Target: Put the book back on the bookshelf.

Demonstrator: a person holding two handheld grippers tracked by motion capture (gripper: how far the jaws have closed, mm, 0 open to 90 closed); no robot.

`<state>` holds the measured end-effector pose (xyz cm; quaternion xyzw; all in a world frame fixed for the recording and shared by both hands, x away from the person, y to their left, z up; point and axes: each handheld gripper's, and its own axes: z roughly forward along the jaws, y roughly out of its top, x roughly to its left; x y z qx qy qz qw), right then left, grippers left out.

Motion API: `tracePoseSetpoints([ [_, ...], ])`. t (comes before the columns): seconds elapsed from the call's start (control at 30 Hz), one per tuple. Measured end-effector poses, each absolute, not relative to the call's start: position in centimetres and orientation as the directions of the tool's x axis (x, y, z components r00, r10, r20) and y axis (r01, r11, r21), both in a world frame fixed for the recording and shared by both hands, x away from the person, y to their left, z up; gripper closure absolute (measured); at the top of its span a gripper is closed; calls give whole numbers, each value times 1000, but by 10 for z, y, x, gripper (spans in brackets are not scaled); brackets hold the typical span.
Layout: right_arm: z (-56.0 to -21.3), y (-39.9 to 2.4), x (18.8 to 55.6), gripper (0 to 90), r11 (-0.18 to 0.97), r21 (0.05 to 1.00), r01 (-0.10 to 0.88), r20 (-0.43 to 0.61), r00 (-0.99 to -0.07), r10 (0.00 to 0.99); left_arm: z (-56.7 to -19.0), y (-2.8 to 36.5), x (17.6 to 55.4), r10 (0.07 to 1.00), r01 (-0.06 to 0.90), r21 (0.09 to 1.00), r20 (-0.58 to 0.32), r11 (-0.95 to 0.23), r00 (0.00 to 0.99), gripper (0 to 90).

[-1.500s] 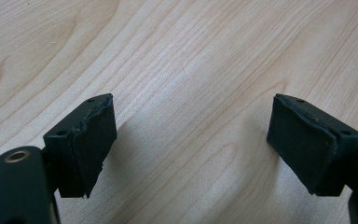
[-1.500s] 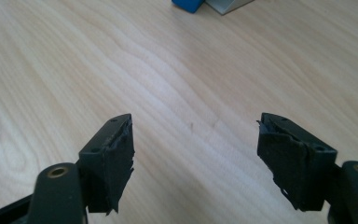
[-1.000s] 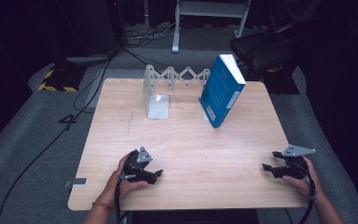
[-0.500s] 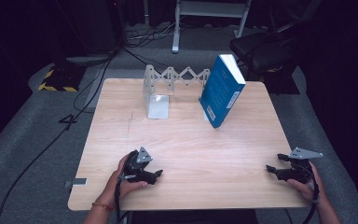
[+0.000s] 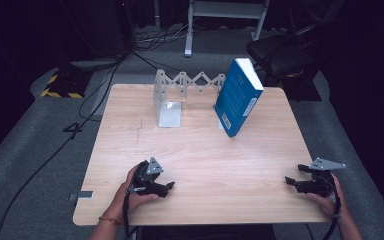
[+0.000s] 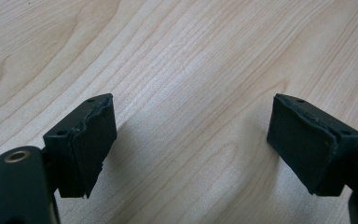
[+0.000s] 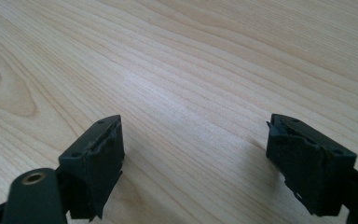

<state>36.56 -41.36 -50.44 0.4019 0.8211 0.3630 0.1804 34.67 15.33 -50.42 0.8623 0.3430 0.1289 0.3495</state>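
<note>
On the near left of the wooden table [image 5: 200, 145] rests my left gripper [image 5: 170, 186], held by a hand and pointing right. Its jaws are open over bare wood [image 6: 191, 121], with nothing between them. My right gripper [image 5: 289, 181] lies near the table's right front corner and points left. Its jaws have just been opening and stand wide apart over bare wood [image 7: 193, 140], holding nothing. A blue book [image 5: 237, 97] stands tilted at the back right, far from both grippers.
A metal accordion-style book rack [image 5: 169, 97] stands at the back middle, left of the book, which leans by its far end. Cables run over the grey floor to the left [image 5: 55, 150]. A dark chair [image 5: 285, 55] sits behind the table.
</note>
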Motion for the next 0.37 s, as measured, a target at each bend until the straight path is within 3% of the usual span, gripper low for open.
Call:
tracePoseSetpoints([
  [0.37, -504, -413, 366, 177, 412, 739, 534, -3, -608, 794, -504, 153, 347, 681, 502, 692, -21, -519, 732, 160],
])
